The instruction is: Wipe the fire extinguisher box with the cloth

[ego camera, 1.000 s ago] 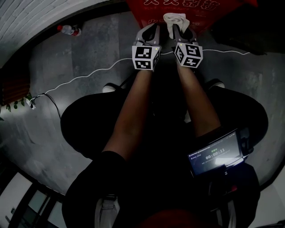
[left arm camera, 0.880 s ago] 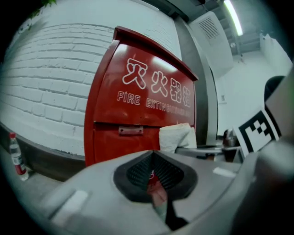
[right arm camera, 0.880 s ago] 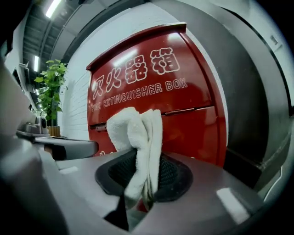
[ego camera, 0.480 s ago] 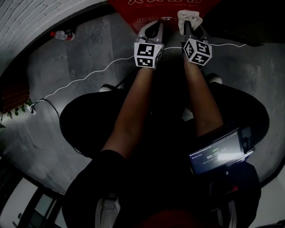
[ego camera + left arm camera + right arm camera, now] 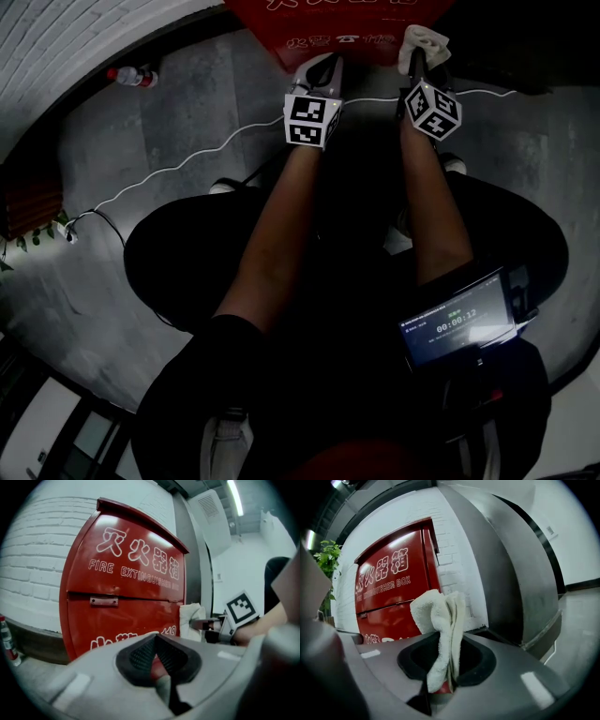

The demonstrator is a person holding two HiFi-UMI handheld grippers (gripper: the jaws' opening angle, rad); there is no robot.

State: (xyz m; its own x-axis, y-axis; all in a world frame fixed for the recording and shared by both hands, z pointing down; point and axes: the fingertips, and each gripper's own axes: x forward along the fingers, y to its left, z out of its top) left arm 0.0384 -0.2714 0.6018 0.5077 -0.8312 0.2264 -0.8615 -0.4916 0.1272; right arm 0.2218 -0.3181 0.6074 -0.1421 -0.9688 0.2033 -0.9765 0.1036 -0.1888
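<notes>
The red sheet-metal fire extinguisher box (image 5: 337, 21) with white lettering stands on the grey floor against a white brick wall (image 5: 33, 573), at 12 o'clock in the head view. Its front is a broad flat panel with a seam and a small metal latch plate (image 5: 104, 602) across the middle. I judge it stiff, heavy and fixed enough to take firm rubbing, though the painted face probably lets a cloth slide easily.

The white terry cloth (image 5: 440, 620) is soft, light and floppy. The right claw (image 5: 445, 667) pinches it by a bunched fold low down, so a thick wad stands out past the tips. That wad is the part to press flat on the panel, and the hold looks deep enough that it should not pull free. In the head view the cloth (image 5: 424, 39) sits at 1 o'clock, at the box's lower right corner. From the left gripper view it (image 5: 192, 616) lies just beside the right edge of the box (image 5: 122, 588); I cannot tell whether it touches.

The left claw (image 5: 157, 660) is pressed together at its tips with nothing in it, and points at the lower front of the box. In the head view it (image 5: 323, 66) hangs just at 9 o'clock of the right claw (image 5: 419, 58).

Farther out, a clear plastic bottle with a red cap (image 5: 131, 73) lies at 10 o'clock, and a white cable (image 5: 187, 164) trails across the floor.
</notes>
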